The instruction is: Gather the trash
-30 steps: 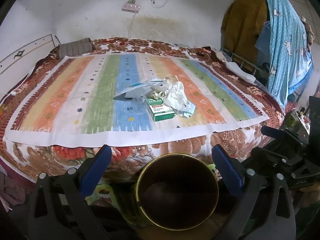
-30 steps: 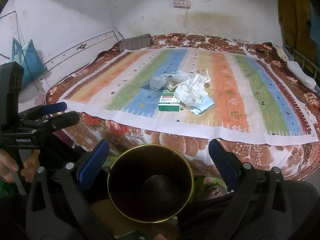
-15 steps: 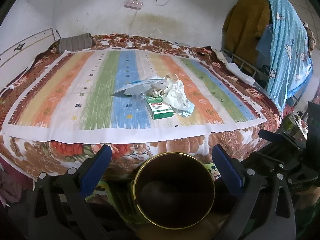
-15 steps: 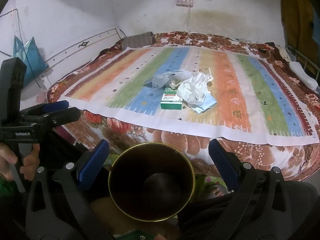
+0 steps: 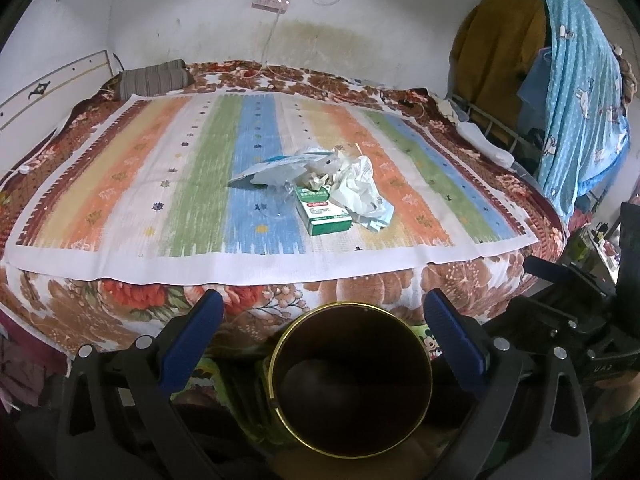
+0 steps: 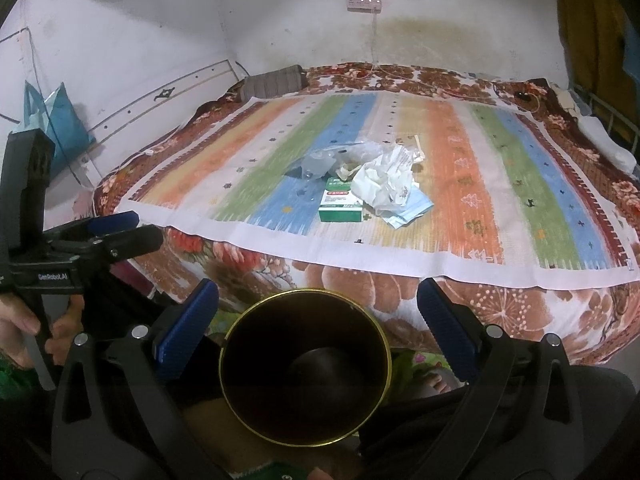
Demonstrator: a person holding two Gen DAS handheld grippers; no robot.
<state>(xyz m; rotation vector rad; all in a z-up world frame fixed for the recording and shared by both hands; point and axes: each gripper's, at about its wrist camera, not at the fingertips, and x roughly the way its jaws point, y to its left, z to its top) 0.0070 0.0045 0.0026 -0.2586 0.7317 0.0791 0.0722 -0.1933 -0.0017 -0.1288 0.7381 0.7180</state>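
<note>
A pile of trash lies mid-bed on a striped cloth [image 5: 200, 184]: a green and white box [image 5: 323, 216] [image 6: 341, 205], crumpled white paper [image 5: 360, 188] [image 6: 384, 184], a clear plastic bag [image 5: 280, 168] [image 6: 332, 158] and a light blue wrapper [image 6: 412, 210]. A dark round bin with a gold rim [image 5: 351, 380] [image 6: 306, 368] stands below the bed's front edge, under both grippers. My left gripper [image 5: 323, 320] is open and empty, short of the bed. My right gripper [image 6: 318, 310] is open and empty beside it. The left gripper also shows in the right wrist view [image 6: 116, 232].
The floral bedspread [image 5: 360, 280] hangs over the bed's front edge. A striped pillow [image 5: 154, 80] lies at the far left. Clothes [image 5: 576, 92] hang on a rack [image 5: 492, 128] at the right. A power strip [image 5: 271, 0] is on the back wall. A blue bag [image 6: 56, 120] hangs left.
Both grippers have lifted and tipped slightly, so the bed and trash sit lower and nearer in view. Both stay open; the trash has not moved.
</note>
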